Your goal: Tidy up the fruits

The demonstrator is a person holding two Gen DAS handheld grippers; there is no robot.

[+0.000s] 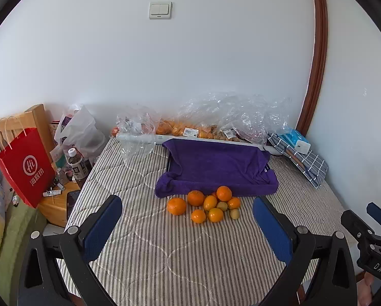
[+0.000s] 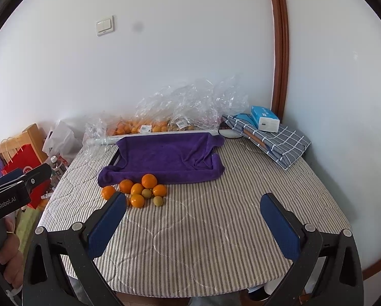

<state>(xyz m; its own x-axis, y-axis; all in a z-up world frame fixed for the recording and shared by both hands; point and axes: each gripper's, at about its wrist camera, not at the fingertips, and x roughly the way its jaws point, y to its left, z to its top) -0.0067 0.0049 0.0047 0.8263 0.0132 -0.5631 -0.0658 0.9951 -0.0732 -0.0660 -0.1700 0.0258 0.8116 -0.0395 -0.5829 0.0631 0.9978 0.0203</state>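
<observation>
— Both tongs stood wide apart and held nothing. From the left gripper (image 1: 188,219), the fruits (image 1: 207,205) lay ahead between its fingers, touching the purple towel (image 1: 216,168).

— From the right gripper (image 2: 193,216), the fruits (image 2: 139,191) sat ahead-left, one half hidden behind its left finger. Only the left view showed the red bag (image 1: 27,165) clearly.
</observation>
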